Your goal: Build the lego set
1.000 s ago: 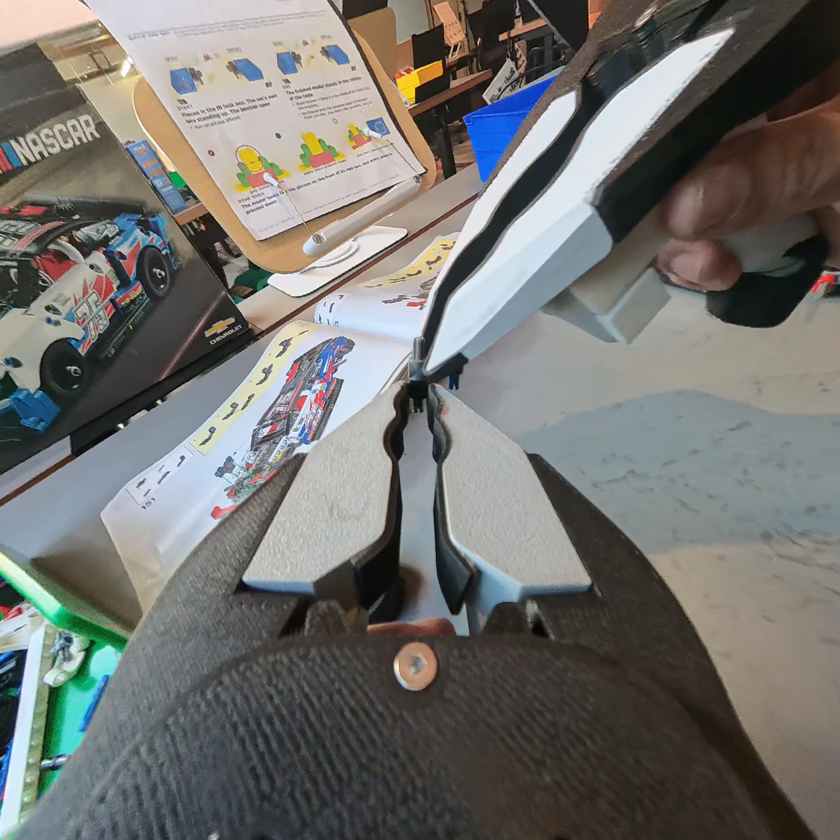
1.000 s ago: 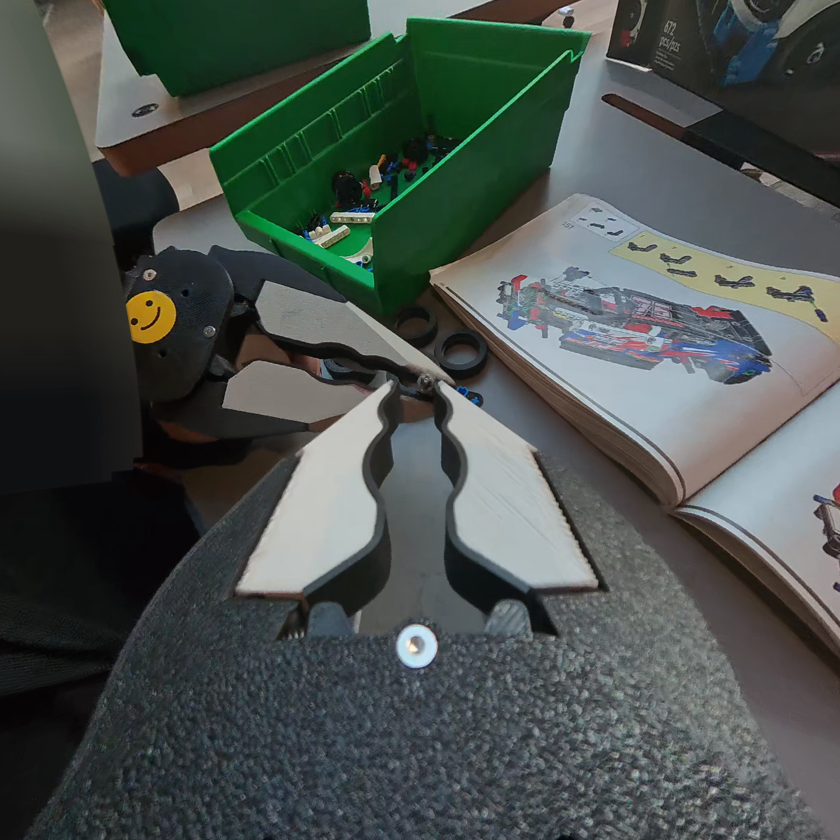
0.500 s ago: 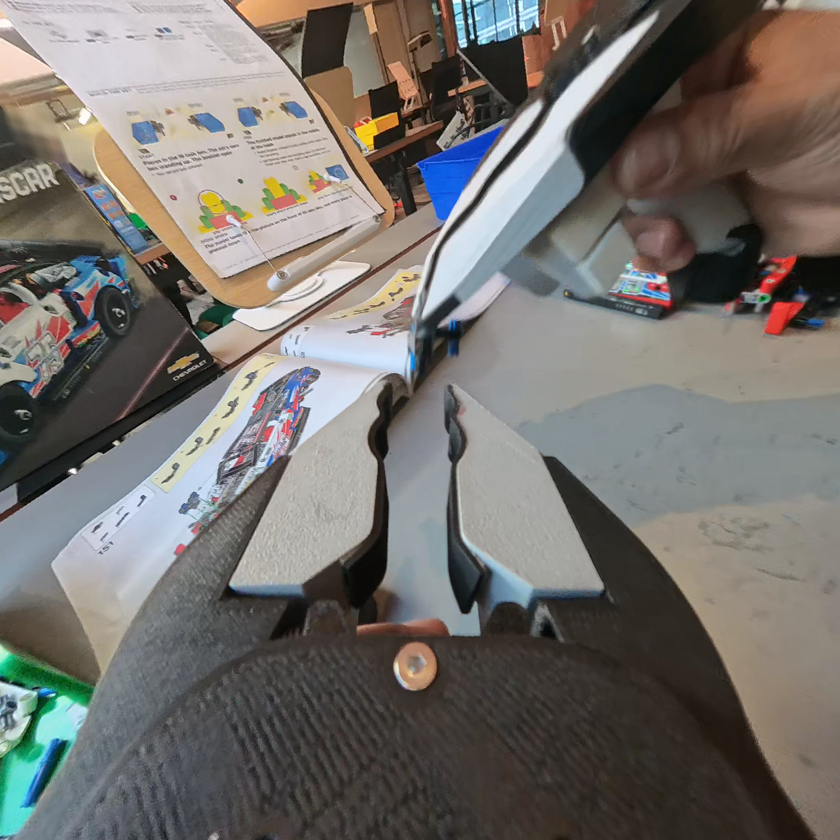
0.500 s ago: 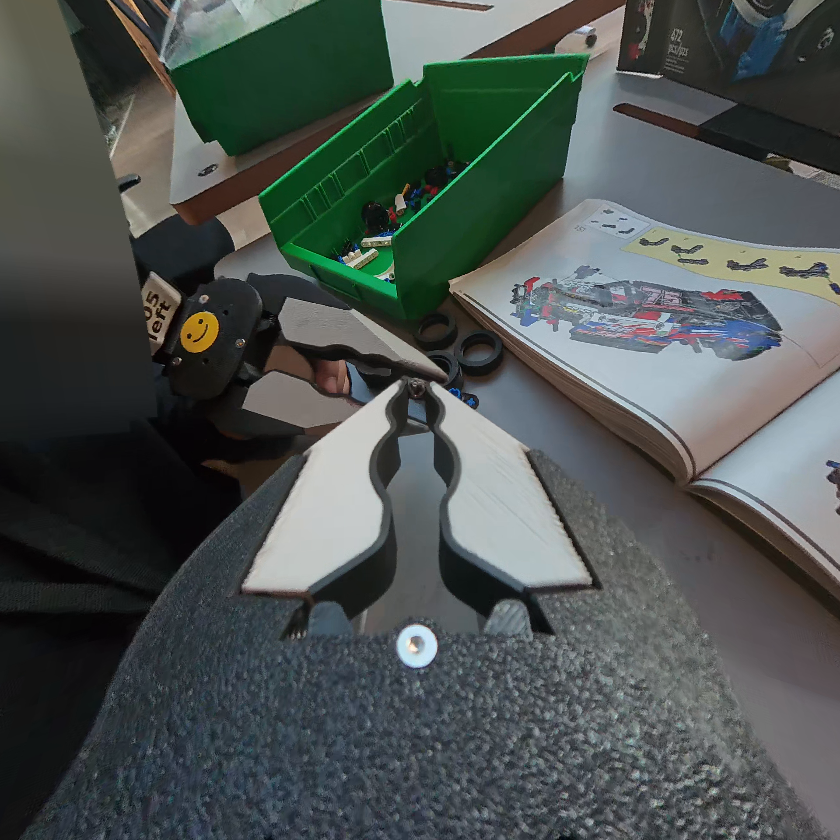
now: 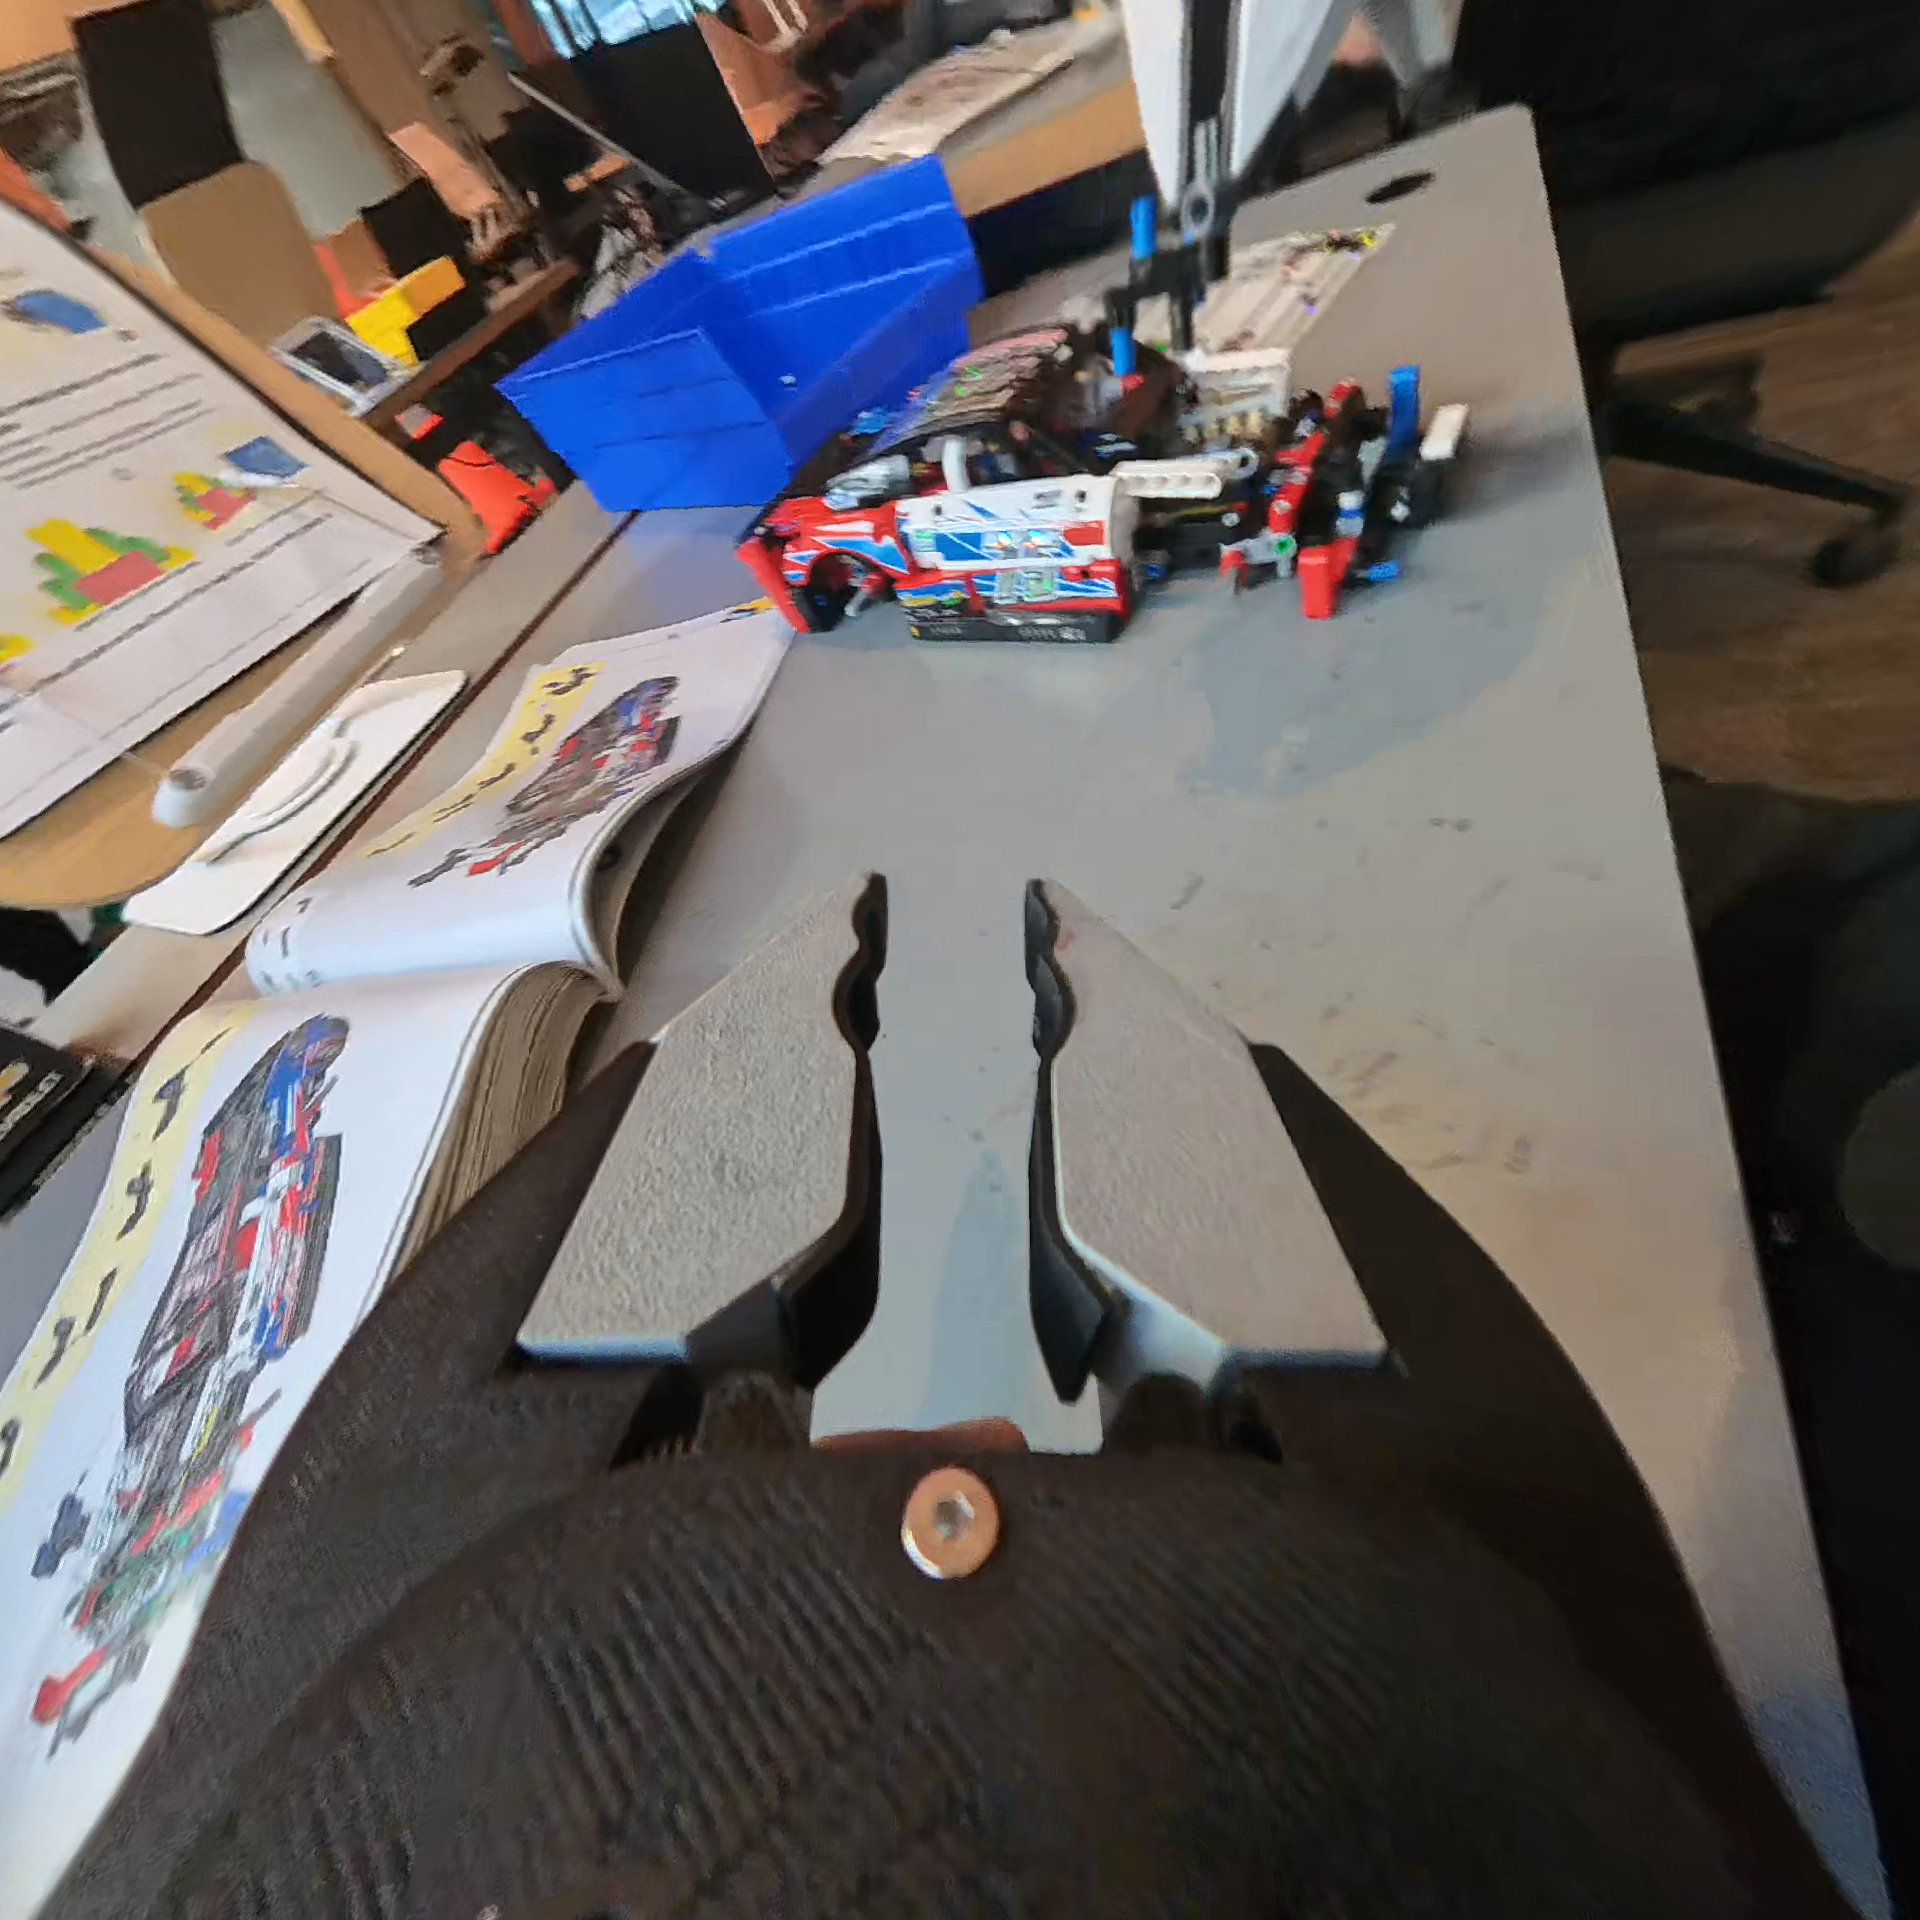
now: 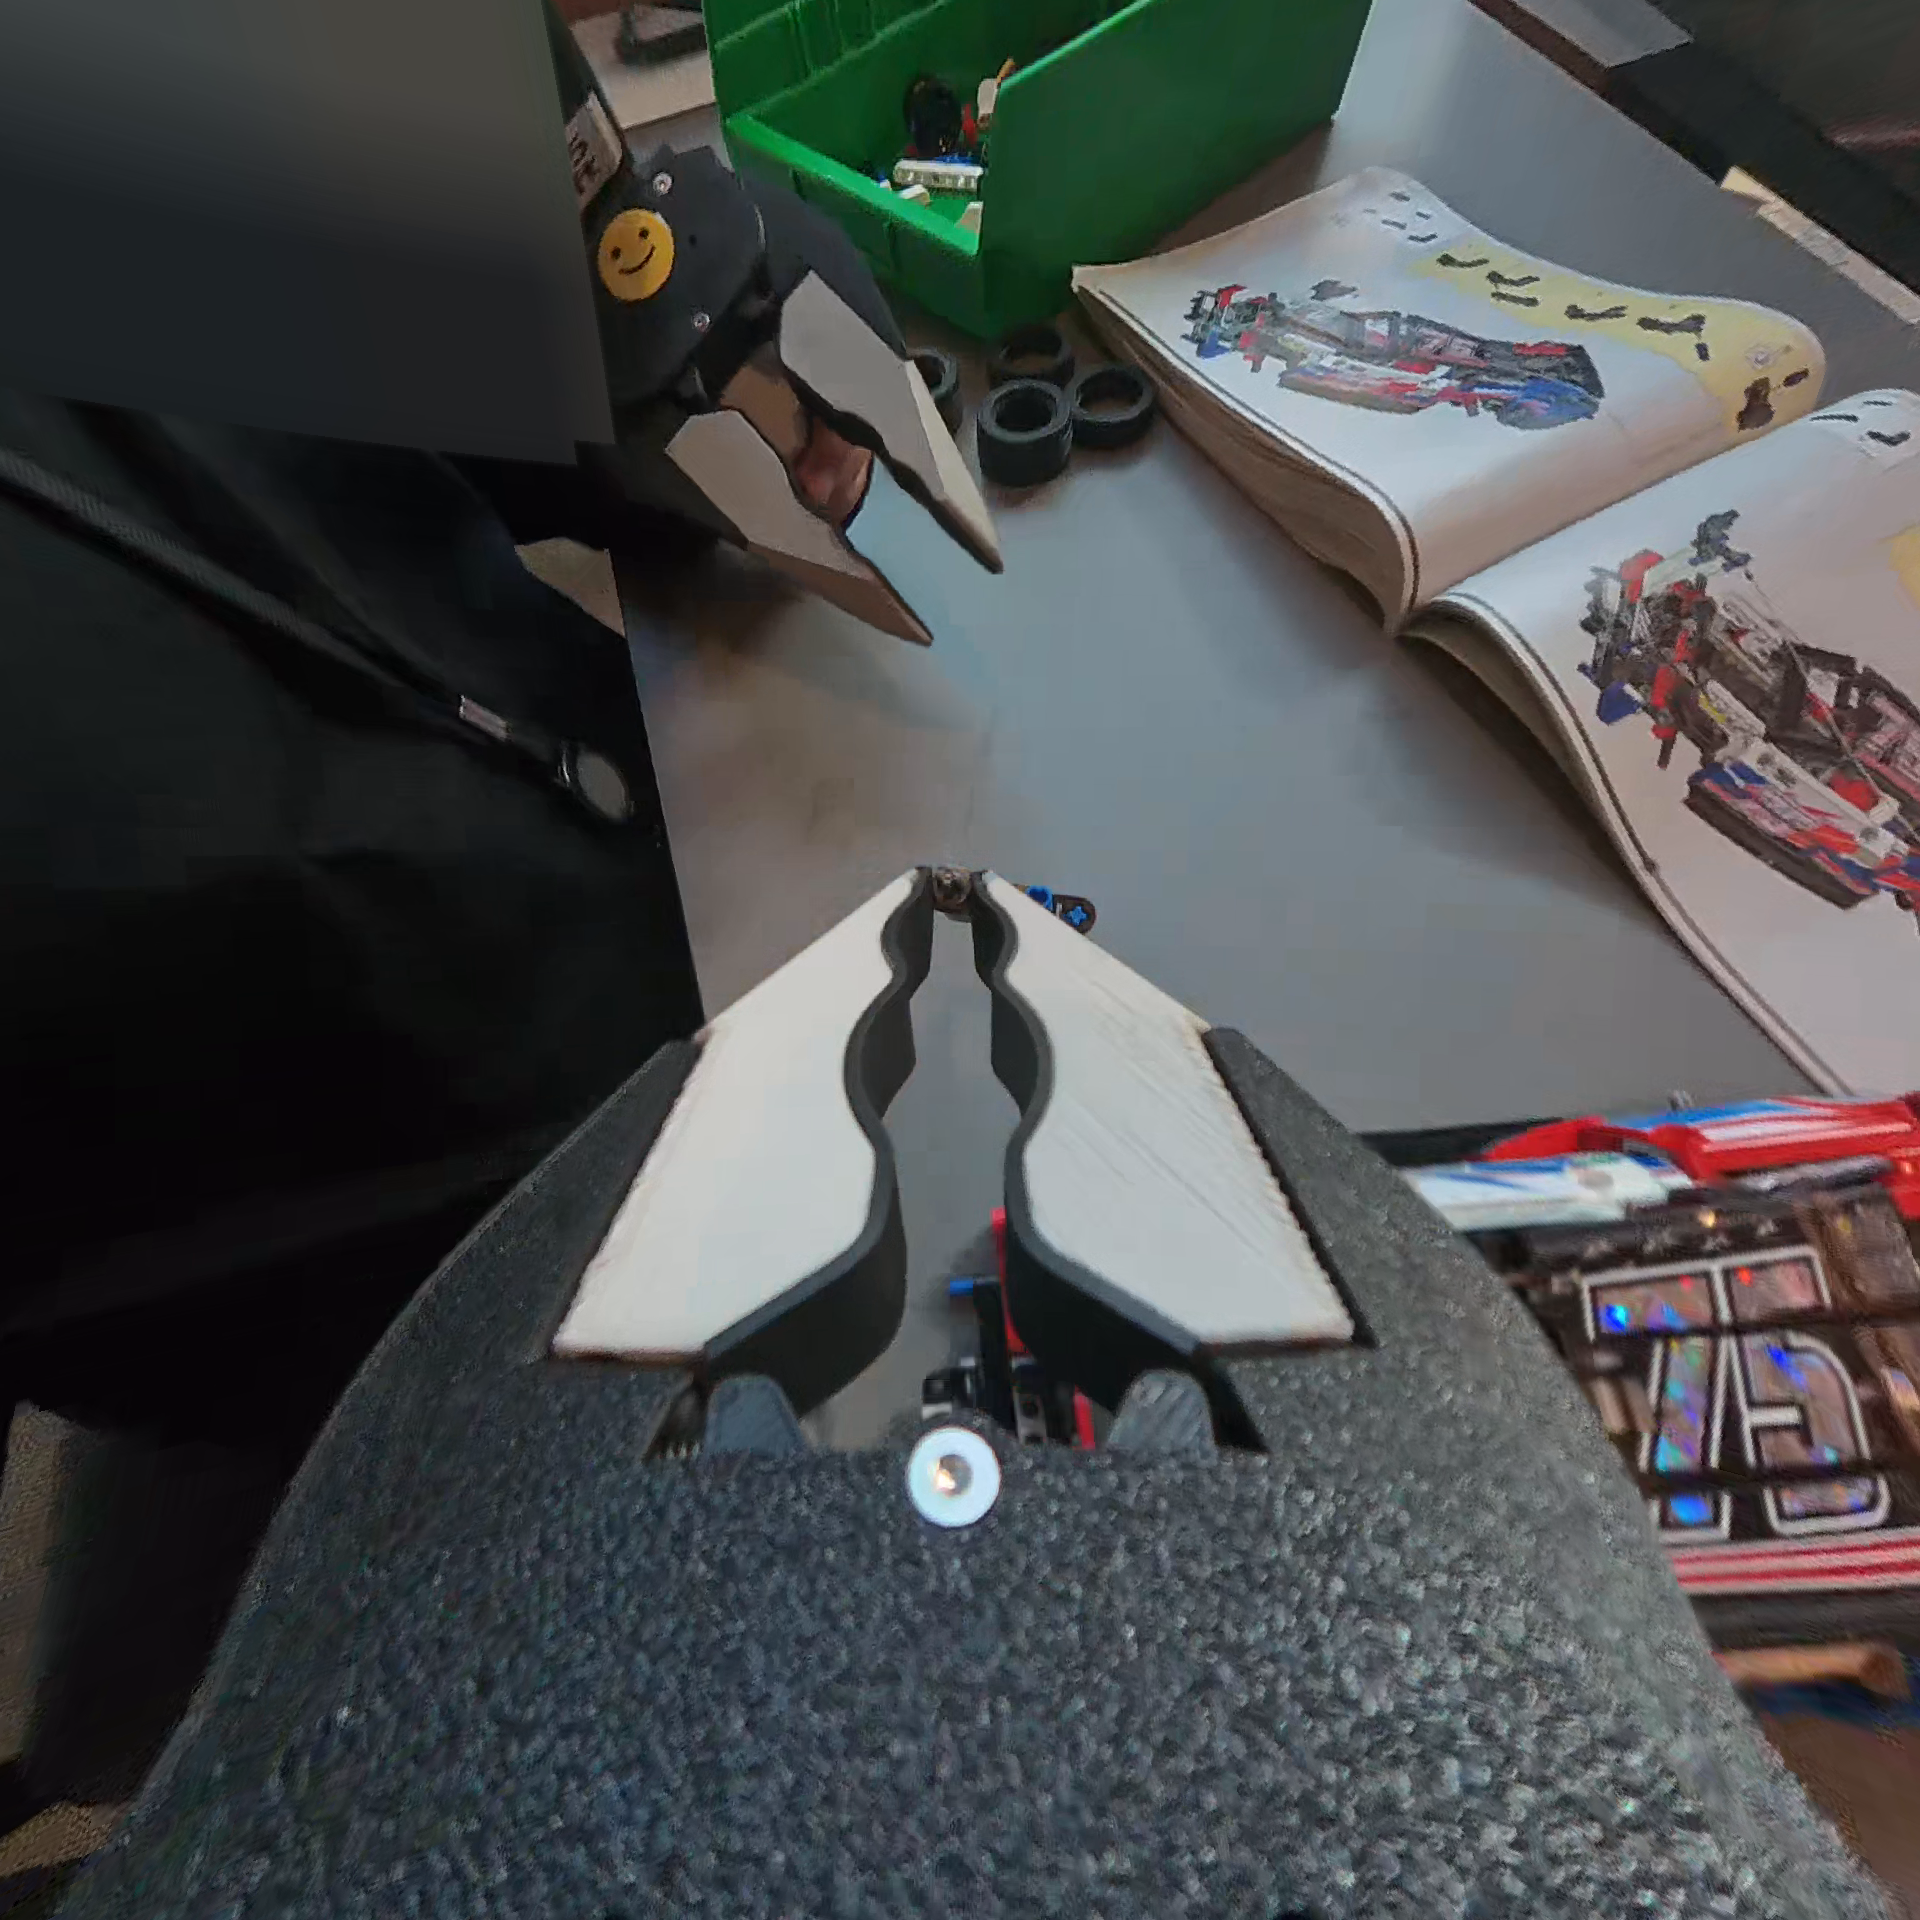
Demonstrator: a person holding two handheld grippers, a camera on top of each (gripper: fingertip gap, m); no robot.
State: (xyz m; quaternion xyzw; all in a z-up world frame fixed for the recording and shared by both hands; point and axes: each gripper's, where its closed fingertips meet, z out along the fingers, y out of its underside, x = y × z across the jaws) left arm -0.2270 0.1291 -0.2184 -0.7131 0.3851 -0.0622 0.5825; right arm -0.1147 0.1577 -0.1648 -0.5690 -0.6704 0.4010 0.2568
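Carrying a small dark piece (image 6: 948, 891) pinched in the right gripper (image 6: 948, 883); left gripper (image 5: 954, 904) fingers narrowly apart, empty; car (image 5: 956, 540) mid-frame half-built, tyres (image 6: 1039, 410) unmounted.

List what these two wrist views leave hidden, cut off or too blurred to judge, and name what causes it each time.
1. Small lego piece, right wrist view: pinched in the right gripper; the jaws cover most of it, so its shape is unclear.
2. Lego car, right wrist view: cut off by the right edge and the gripper body.
3. Green bin, right wrist view: top edge crops it; contents too small.
4. Instruction booklet, left wrist view: motion-blurred.
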